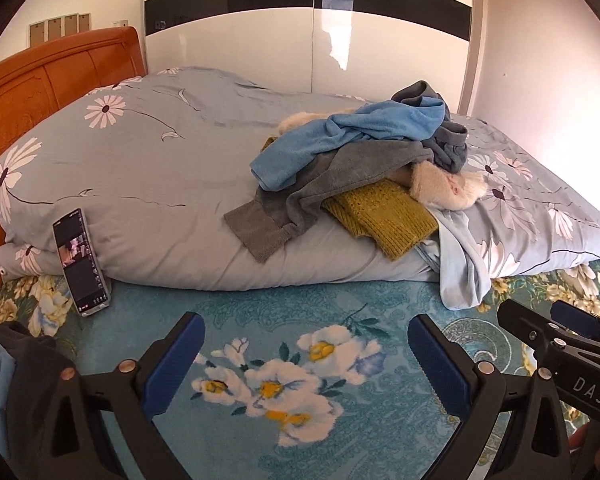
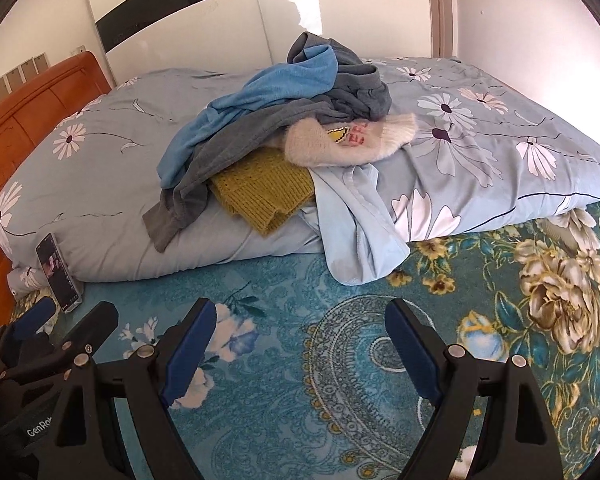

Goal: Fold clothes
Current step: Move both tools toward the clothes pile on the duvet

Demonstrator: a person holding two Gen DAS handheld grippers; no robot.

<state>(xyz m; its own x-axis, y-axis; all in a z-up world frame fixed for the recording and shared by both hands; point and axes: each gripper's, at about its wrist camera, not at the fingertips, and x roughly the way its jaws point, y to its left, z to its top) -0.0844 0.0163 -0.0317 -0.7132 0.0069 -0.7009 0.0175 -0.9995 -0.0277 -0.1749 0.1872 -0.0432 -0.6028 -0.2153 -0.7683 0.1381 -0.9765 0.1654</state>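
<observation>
While both tools hang over the bare teal flowered bedspread at the near edge of the bed, I see nothing between the fingers of either one. My left gripper stands spread wide, tilted down toward the white blossom pattern, and my right gripper is likewise released, just beside it above the round medallion in the print. Each shows in the other's view at the frame's side.

The pile of clothes sits farther in, on top of the rolled grey-blue daisy duvet that runs across the bed. A light blue top lies uppermost over a grey garment; a mustard knit pokes out beneath them, a fluffy cream sweater lies to its right, and a pale blue garment drapes off the duvet's near edge onto the bedspread. A phone leans against the duvet toward the orange wooden headboard at the left end.
</observation>
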